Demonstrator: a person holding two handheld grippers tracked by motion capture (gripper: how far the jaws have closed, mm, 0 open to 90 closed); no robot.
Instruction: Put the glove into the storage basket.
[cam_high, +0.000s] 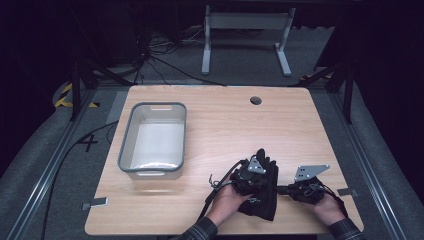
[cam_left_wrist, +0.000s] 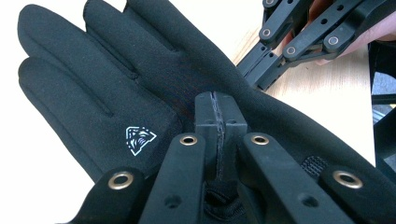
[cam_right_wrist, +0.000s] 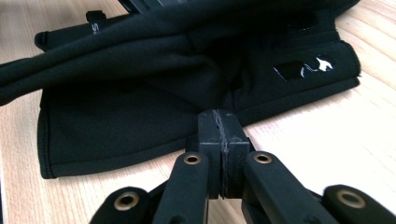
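Note:
A pair of black gloves (cam_high: 268, 200) lies near the table's front edge, between the person's two hands. In the left gripper view one glove (cam_left_wrist: 93, 88) spreads its fingers away from me and carries a small white logo (cam_left_wrist: 139, 139). My left gripper (cam_left_wrist: 216, 100) is shut, its tips pressed into that glove's back. My right gripper (cam_right_wrist: 218, 116) is shut on the gathered edge of the upper glove (cam_right_wrist: 140, 51), whose fabric puckers at the tips. A second glove (cam_right_wrist: 116, 126) lies flat on the wood beneath. From above, my left gripper (cam_high: 264, 169) and right gripper (cam_high: 279, 190) meet over the gloves.
A grey plastic bin (cam_high: 125, 150) stands on the left half of the wooden table (cam_high: 225, 125), with nothing in it. A round cable hole (cam_high: 255, 100) sits near the far edge. Beyond the table are floor cables and a white desk frame (cam_high: 245, 30).

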